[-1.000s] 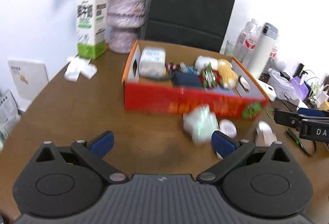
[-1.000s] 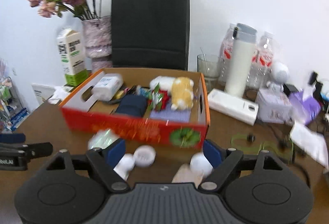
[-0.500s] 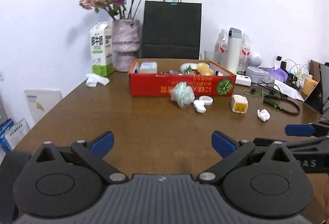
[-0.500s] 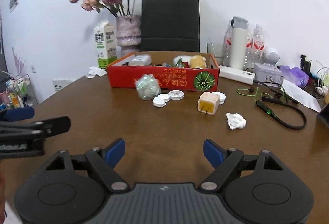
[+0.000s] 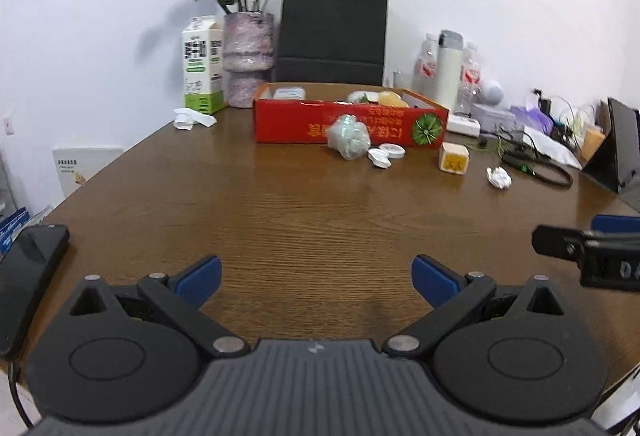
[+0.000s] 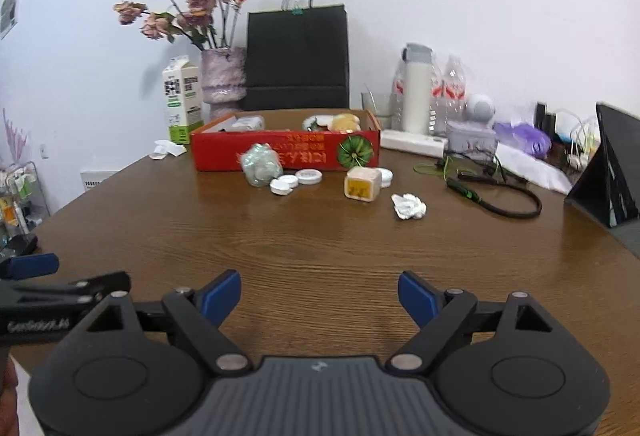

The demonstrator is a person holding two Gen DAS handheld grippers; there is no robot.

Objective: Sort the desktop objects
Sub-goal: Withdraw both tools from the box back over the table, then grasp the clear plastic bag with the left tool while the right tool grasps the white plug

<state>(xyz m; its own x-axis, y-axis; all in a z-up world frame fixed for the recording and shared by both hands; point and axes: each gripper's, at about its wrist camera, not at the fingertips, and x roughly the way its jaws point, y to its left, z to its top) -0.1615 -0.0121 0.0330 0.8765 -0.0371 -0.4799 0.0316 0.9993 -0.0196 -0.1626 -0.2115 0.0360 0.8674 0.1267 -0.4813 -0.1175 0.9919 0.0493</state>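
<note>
1. Cardboard: the red box (image 6: 286, 149), already part filled, sits at twelve o'clock on the brown table (image 6: 320, 248). A careless nudge could slide it back into the vase (image 6: 223, 77).
2. Crinkly green bundle (image 6: 261, 164) rests against the box front at eleven o'clock; soft, it may squash or slip from the pads.
3. Yellow cube (image 6: 362, 184) at one o'clock (caps crowd just beside it) risks a double pick.
4. Crumpled paper (image 6: 409, 205) is light and easily flicked away.
5. Both the left gripper (image 5: 316, 274) and right gripper (image 6: 319, 294) gape wide and empty, the right one's jaws opening, well short of everything; reaching blind could clip the left's neighbour.
</note>
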